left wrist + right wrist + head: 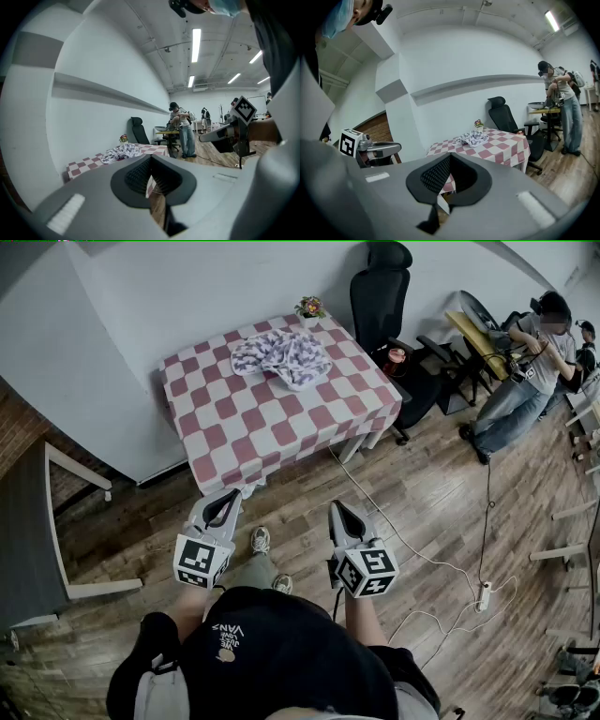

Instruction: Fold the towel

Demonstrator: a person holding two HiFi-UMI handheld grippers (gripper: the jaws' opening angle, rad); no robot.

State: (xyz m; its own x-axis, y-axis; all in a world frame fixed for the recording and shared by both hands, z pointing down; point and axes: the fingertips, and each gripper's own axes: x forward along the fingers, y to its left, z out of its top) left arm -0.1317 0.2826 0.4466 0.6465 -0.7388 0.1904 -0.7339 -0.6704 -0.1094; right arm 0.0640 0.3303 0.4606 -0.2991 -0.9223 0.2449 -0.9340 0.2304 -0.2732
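Observation:
A crumpled white towel (282,352) with a dark check pattern lies in a heap at the far side of the table (244,418), which wears a red-and-white checked cloth. The towel (121,151) shows small and distant in the left gripper view, and the towel (472,137) likewise in the right gripper view. My left gripper (225,500) and right gripper (337,510) hang side by side over the wood floor, short of the table's near edge. Both are shut with nothing between the jaws.
A small flower pot (309,307) stands at the table's far corner beside the towel. A black office chair (384,296) is behind the table on the right. A person (525,371) stands at right. A cable and power strip (482,594) lie on the floor.

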